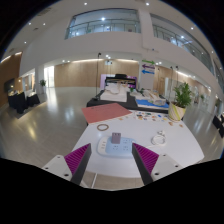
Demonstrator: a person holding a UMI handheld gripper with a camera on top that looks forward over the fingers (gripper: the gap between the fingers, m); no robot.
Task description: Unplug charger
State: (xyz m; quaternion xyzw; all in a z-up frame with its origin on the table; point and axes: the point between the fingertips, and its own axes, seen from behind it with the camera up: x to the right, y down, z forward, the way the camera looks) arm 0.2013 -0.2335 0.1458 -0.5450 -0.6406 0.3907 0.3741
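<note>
We hover on approach with fingers (76,158) open, charger (117,146) on the white surface (170,150) between them, so next we likely advance and clamp.

Your charger (119,146) sits on the white table (175,150), right between your two fingers (78,160) and a little ahead of them. It looks like a small, pale block lying flat. A small dark bit sticks up from its top. You are not touching it; there is a gap on each side. It is too small to tell the plug apart.
</note>
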